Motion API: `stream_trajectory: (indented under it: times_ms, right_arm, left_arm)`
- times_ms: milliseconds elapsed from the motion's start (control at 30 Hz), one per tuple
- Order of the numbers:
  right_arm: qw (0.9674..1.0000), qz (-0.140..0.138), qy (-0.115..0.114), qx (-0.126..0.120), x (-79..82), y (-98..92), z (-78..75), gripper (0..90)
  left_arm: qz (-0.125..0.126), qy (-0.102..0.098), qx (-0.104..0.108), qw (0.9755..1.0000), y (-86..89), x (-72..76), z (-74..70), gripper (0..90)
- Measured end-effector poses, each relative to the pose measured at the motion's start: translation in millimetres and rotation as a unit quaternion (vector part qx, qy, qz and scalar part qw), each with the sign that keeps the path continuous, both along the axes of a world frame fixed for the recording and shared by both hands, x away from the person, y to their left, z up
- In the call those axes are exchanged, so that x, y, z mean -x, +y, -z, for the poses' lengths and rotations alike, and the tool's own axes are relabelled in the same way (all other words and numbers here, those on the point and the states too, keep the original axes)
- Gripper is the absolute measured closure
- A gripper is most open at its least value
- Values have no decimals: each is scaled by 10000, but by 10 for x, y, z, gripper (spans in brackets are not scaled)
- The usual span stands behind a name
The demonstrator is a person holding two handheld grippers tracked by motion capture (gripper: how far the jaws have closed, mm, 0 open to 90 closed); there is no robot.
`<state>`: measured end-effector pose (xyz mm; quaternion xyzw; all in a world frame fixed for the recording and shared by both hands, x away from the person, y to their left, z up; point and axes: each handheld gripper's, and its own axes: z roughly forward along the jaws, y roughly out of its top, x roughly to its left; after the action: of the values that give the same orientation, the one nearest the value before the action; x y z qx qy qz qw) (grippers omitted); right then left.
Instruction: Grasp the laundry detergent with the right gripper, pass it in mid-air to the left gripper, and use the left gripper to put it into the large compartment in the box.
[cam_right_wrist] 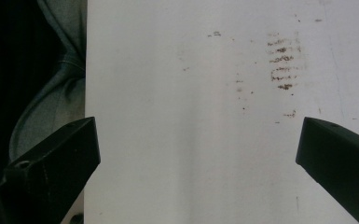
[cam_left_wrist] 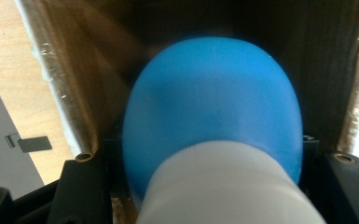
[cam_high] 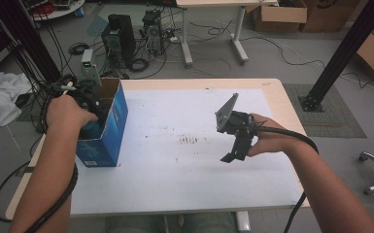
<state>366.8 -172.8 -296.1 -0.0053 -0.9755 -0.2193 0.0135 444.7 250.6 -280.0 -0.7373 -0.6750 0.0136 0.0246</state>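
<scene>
So the table with its white top takes up most of the middle of the high view, a patch of brownish smudges near its centre. At the left of that frame stands the blue cardboard box, open on top, close to the table's left edge. My left gripper is plunged into it from above, and in the left gripper view the jaws are clamped on a blue and white bottle that takes up the middle of the frame, brown box walls around it. So the bottle is inside the box, held, and I can't tell whether it touches the bottom.

My right gripper hangs over the table right of centre, jaws spread wide with nothing between them, just bare white top and the smudges at upper right of the right gripper view.

What worries me: nothing braces the box, so if the bottle or my jaws catch a wall, the whole box could tip or slide off that left edge. And the bottle is rounded and smooth, so letting go while it's tilted would probably make it fall over inside.
</scene>
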Motion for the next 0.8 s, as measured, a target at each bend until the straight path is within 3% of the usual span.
stream_trajectory:
  times_ms: [133,433,800]
  right_arm:
    - [10000,-5,15,8,-2,1,13,0]
    - [10000,-12,28,-9,-10,30,18,0]
    - [10000,17,20,5,-8,15,5,0]
  left_arm:
    - [18,9,-11,10000,26,2,83,385]
    - [-15,-124,48,9999,44,12,90,384]
    - [-91,-38,14,9999,23,15,95,381]
